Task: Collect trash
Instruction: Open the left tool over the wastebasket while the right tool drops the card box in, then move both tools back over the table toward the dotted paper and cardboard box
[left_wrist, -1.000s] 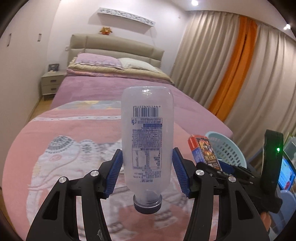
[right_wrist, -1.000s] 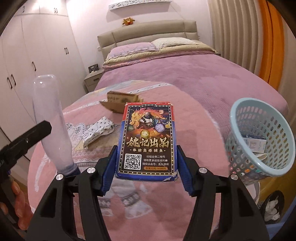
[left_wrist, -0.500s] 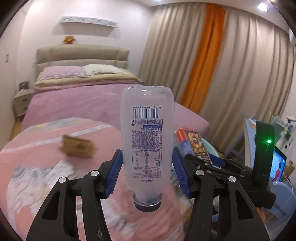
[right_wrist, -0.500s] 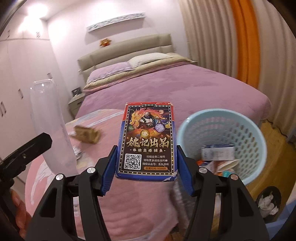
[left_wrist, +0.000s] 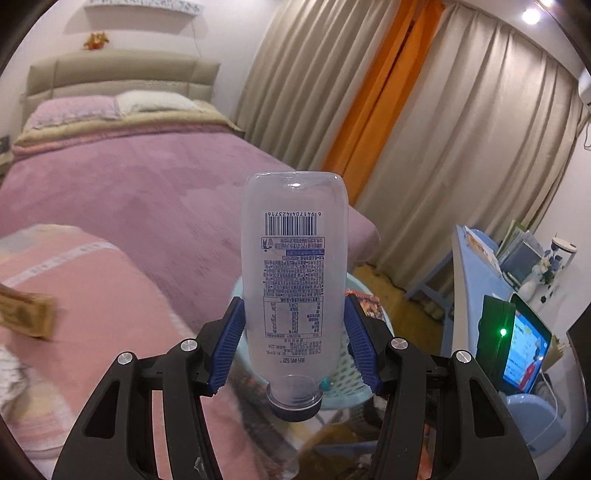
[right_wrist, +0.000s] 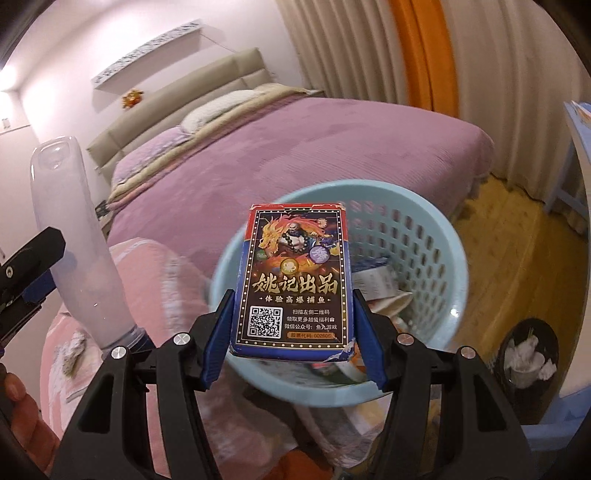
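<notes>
My left gripper is shut on a clear plastic bottle, held cap toward me and base away. The bottle also shows at the left of the right wrist view. My right gripper is shut on a blue and red card box with a dragon picture. It holds the box over the near rim of a light blue plastic basket that has paper trash inside. In the left wrist view the basket sits low behind the bottle, partly hidden.
A bed with a purple cover and a pink blanket lies to the left. A brown box and crumpled paper lie on the blanket. A small black bin stands on the wood floor. A blue desk with a tablet is at right.
Both grippers have swung right, away from the blanket and toward the basket. The basket is now close under the card box. Both grips are unchanged.
</notes>
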